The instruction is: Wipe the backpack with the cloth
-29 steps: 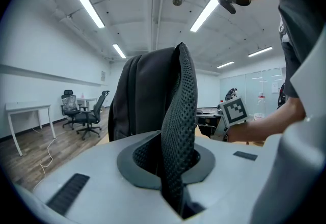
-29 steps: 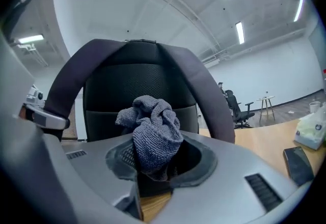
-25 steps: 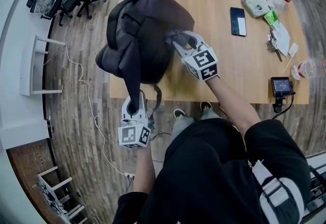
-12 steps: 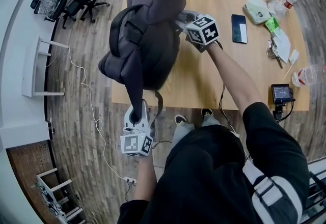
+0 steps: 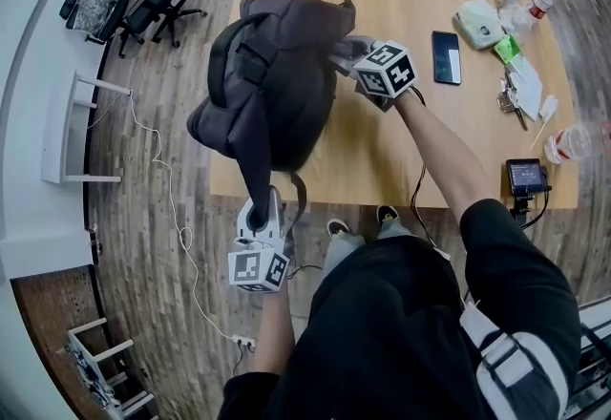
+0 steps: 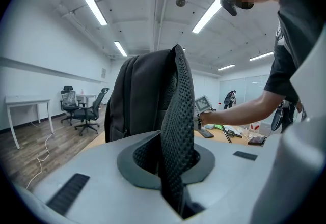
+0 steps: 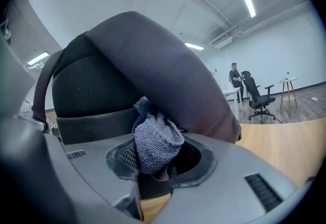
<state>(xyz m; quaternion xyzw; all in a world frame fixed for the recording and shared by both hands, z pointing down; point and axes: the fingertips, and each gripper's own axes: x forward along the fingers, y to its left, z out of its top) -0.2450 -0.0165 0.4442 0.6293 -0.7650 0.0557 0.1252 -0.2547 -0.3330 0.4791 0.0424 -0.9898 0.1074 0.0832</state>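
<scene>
On the counter (image 5: 382, 156): one wipe stroke up the backpack (image 5: 272, 74) done.
My right tool (image 5: 347, 52), clamping the cloth (image 7: 155, 139), reached its top; left tool (image 5: 256, 214) pinches the strap (image 6: 178, 126).

backpack (image 5: 272, 84) on table (image 5: 496, 122), left of phone (image 5: 446, 57)

The left claw (image 5: 256, 216) and right claw (image 5: 346, 52) are pale grey with dark-lined jaws; behind each sits a white cube (image 5: 258, 268) with black square markers, then a bare forearm and a black short-sleeved shirt (image 5: 401, 332)
</scene>
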